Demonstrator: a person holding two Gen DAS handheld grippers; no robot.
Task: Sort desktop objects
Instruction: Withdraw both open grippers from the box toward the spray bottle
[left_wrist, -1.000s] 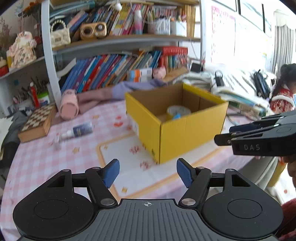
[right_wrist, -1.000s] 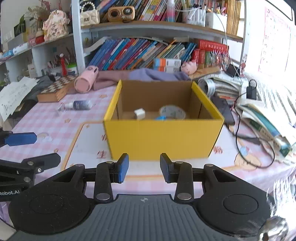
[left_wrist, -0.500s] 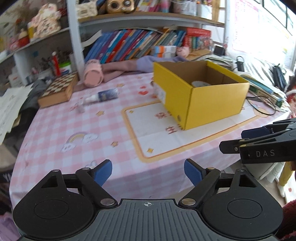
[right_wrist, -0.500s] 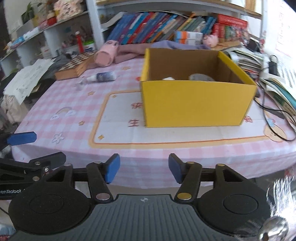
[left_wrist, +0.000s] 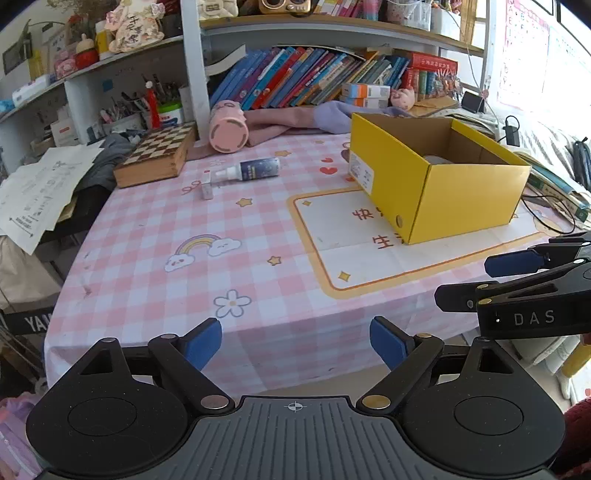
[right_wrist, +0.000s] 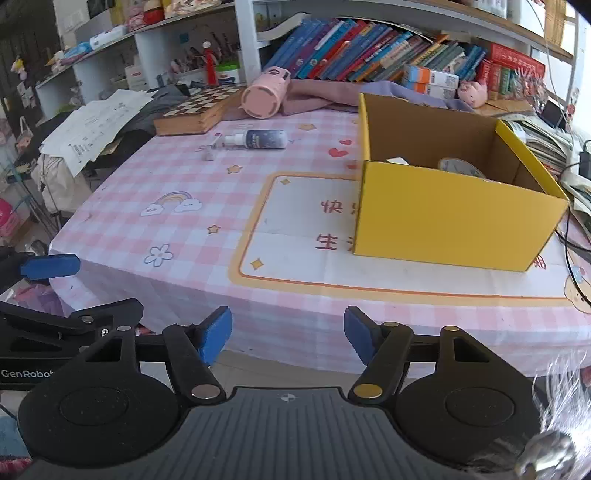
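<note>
An open yellow cardboard box (left_wrist: 461, 199) (right_wrist: 454, 221) stands on the right part of the pink checked tablecloth (left_wrist: 192, 229). A tape roll (right_wrist: 460, 168) and a small white item (right_wrist: 397, 160) lie inside it. A dark blue spray bottle (left_wrist: 255, 170) (right_wrist: 264, 139) lies on its side further back, with a small clear cap (left_wrist: 207, 192) next to it. My left gripper (left_wrist: 295, 343) hovers open off the table's near edge with nothing in it. My right gripper (right_wrist: 288, 336) is beside it; its jaws are opening and nothing is between them.
A pink cup (left_wrist: 227, 129) lies on its side by a wooden chess box (left_wrist: 159, 155) at the back left. Pink and purple cloth (left_wrist: 295, 122) sits behind the box. Bookshelves run along the back, loose papers (left_wrist: 40, 192) hang at the left, cables and books (right_wrist: 554, 147) crowd the right.
Both grippers have pulled back from the box to the table's near edge. Both sets of jaws have widened, the right one most.
</note>
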